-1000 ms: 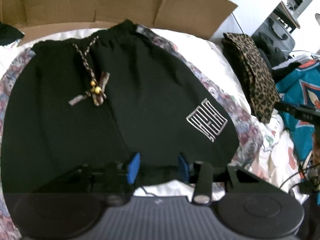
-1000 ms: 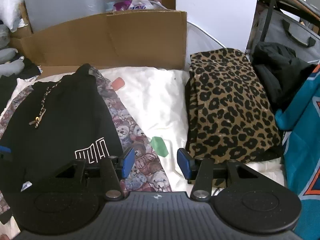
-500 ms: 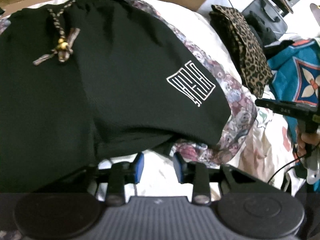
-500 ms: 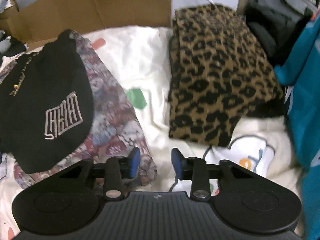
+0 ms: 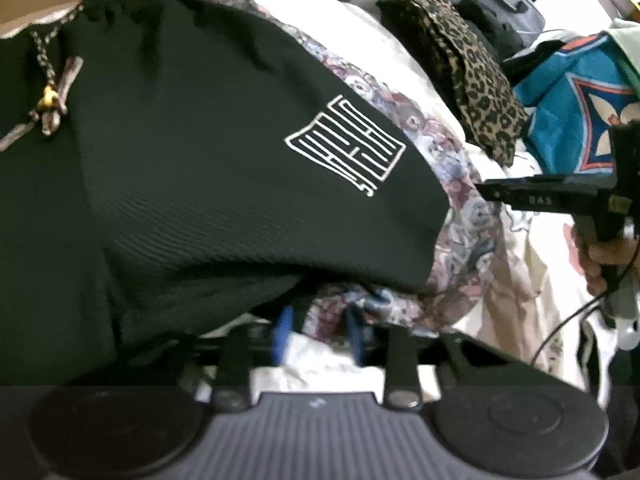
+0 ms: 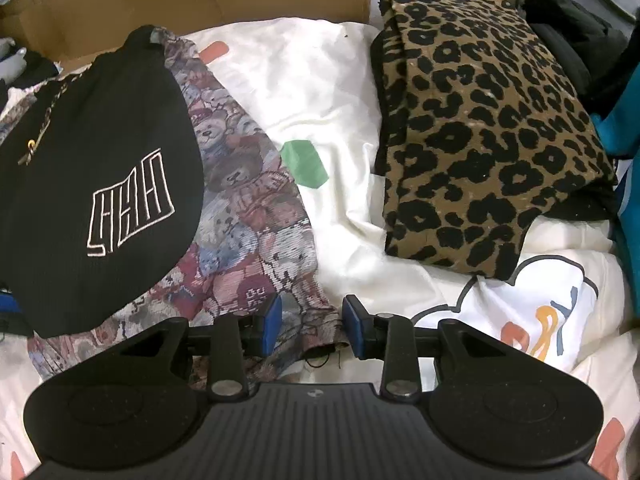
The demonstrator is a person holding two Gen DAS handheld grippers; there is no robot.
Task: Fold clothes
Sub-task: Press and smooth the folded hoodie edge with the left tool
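Black shorts [image 5: 208, 168] spread on teddy-bear fabric [image 6: 256, 216] atop white bedding [image 6: 336, 92]; left gripper [image 5: 318, 330] parted at bottom hem, right gripper [image 6: 310, 326] parted around fabric corner; leopard-print garment [image 6: 484, 144] well apart

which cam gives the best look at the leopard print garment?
Right wrist. The leopard print garment lies folded on the white bedding, large and sharp, nearly whole. The left wrist view shows it small and dim near the top edge, beyond the black shorts.
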